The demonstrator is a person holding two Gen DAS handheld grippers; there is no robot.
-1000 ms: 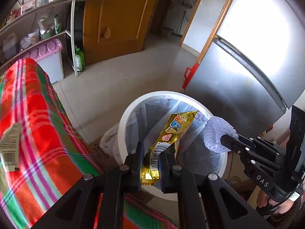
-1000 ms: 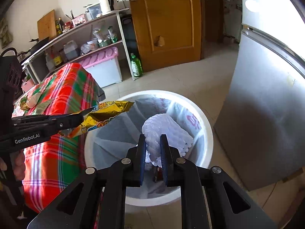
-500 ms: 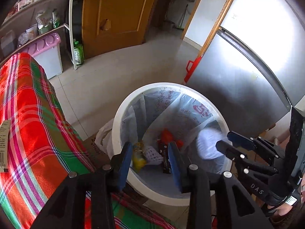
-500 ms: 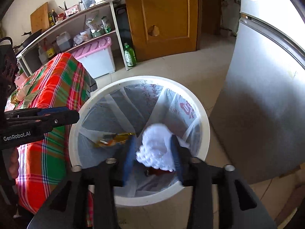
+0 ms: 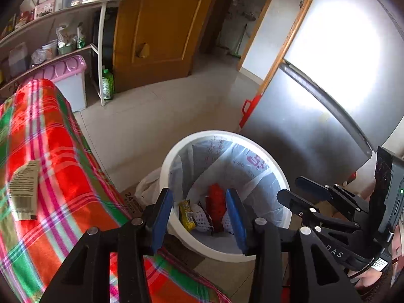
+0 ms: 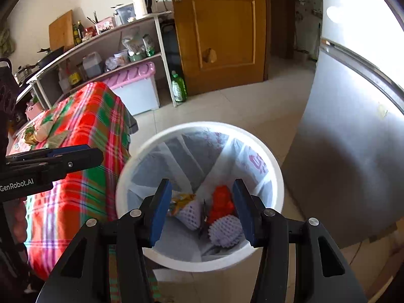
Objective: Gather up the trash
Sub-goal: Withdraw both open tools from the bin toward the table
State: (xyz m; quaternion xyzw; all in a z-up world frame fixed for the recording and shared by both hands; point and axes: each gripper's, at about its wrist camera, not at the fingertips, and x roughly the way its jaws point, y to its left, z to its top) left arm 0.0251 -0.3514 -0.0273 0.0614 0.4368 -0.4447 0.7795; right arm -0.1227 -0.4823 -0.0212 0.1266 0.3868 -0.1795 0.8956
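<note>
From the left wrist I see my left gripper (image 5: 199, 212) with jaws just opened wide, nothing between them, above the white bin (image 5: 275, 161); the yellow wrapper (image 5: 187, 214) lies inside at 6 o'clock.

From the right wrist, my right gripper (image 6: 202, 209) gapes empty; the foam net (image 6: 224, 231) rests in the bin.

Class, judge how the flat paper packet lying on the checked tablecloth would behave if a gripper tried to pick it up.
The packet lies flat, so it probably is light and floppy. Flush with the tablecloth, it likely gives fingers little edge and may slide.
</note>
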